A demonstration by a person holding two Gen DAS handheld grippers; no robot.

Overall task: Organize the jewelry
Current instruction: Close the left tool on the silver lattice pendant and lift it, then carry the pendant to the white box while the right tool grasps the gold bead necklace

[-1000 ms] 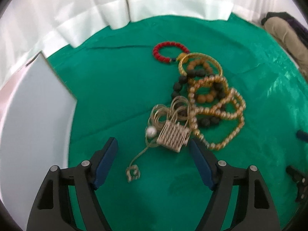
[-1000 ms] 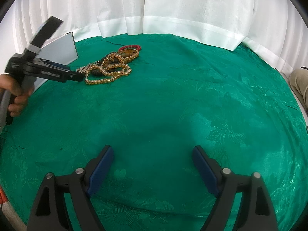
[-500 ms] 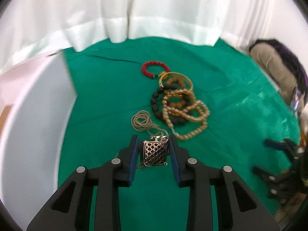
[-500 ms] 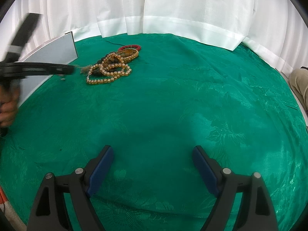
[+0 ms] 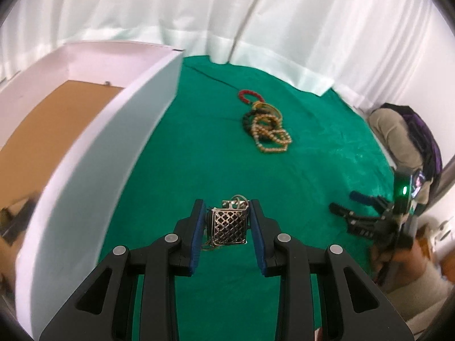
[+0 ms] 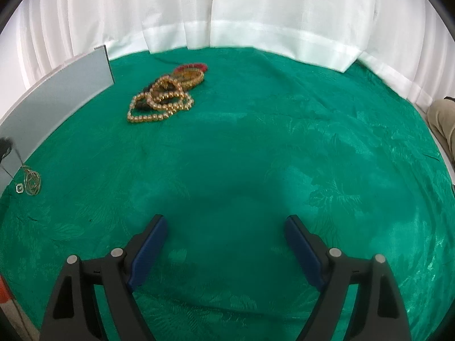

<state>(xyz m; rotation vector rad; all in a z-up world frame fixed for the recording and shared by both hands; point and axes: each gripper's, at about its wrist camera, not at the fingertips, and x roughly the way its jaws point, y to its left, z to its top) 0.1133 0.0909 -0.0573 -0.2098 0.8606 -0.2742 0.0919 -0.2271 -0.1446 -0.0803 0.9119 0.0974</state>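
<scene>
My left gripper (image 5: 227, 213) is shut on a square silver filigree pendant (image 5: 229, 226) and holds it above the green cloth, beside the white box (image 5: 93, 153). Its thin chain (image 6: 31, 182) hangs down in loops, seen at the far left of the right wrist view. A pile of bead bracelets and necklaces (image 5: 266, 130), gold, black and red, lies on the cloth farther off; it also shows in the right wrist view (image 6: 165, 99). My right gripper (image 6: 224, 233) is open and empty over bare green cloth.
The white box has a brown floor (image 5: 42, 130) and a tall white wall (image 6: 57, 96) to the left of the pile. White curtains (image 6: 227, 14) ring the table. The right gripper (image 5: 366, 213) shows at the right of the left wrist view, near a person's knee and a bag (image 5: 409, 139).
My left gripper closed on the pendant, lifted it out of the pile and carried it back and left, next to the white box. The right gripper has stayed still.
</scene>
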